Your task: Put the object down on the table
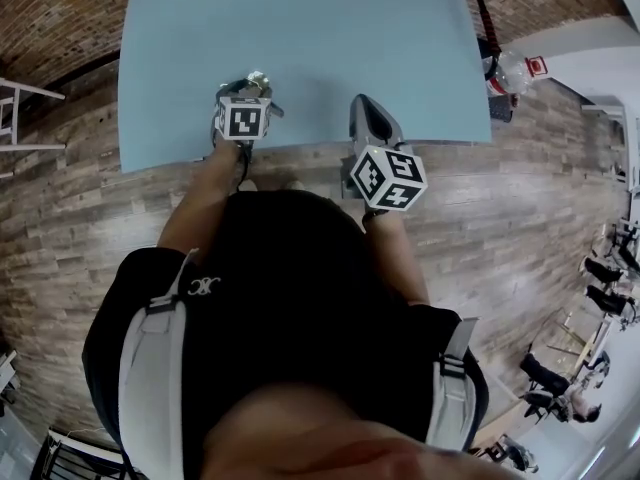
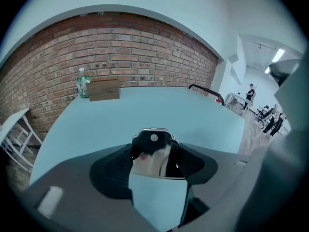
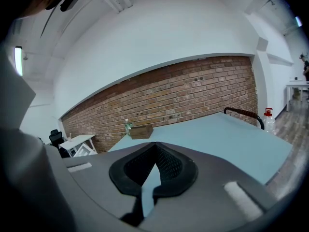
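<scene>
Object (image 2: 152, 145), black with a silver rim, is pinched in your left gripper (image 1: 250, 87) over the desk's (image 1: 320, 58) near edge; the head view shows only a silver glint there. Your right gripper (image 1: 368, 116), alongside, is closed on nothing. At the far left corner stand a bottle (image 2: 83, 82) and a brown box (image 2: 104, 89).

bright, even indoor light lies all over my bench (image 1: 320, 58); shadows are faint and soft. a ceiling strip (image 2: 278, 55) blows out white. every view bows like a fisheye, and the two gripper views go black at the corners. whatever sits nearest the lens is out of focus.
</scene>
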`<move>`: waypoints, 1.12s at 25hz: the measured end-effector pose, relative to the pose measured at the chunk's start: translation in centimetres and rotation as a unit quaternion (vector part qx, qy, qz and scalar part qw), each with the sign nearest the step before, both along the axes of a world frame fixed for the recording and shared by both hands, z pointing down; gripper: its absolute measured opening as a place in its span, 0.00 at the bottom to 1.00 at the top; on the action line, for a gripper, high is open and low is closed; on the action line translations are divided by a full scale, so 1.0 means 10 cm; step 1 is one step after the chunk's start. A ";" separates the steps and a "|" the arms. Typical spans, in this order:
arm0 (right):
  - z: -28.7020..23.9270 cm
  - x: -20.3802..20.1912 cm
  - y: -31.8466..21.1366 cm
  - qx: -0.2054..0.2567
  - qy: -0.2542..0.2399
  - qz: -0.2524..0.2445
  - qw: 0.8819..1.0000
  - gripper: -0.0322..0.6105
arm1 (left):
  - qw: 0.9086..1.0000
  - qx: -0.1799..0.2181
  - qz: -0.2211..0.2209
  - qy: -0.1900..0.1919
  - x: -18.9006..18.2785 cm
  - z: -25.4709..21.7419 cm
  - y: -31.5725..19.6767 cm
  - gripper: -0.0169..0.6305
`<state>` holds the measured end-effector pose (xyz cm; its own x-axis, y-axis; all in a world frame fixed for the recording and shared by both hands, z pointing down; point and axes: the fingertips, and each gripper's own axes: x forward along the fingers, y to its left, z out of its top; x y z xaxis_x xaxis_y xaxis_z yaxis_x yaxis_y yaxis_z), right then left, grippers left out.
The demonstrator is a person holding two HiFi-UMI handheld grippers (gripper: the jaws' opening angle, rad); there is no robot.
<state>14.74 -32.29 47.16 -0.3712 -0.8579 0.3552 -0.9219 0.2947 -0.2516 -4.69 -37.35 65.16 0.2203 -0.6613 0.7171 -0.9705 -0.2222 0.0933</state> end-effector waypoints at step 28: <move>0.10 0.05 0.03 -0.006 0.008 0.018 1.000 0.07 | 0.996 -0.049 0.007 -0.076 -0.07 0.65 0.12 0.45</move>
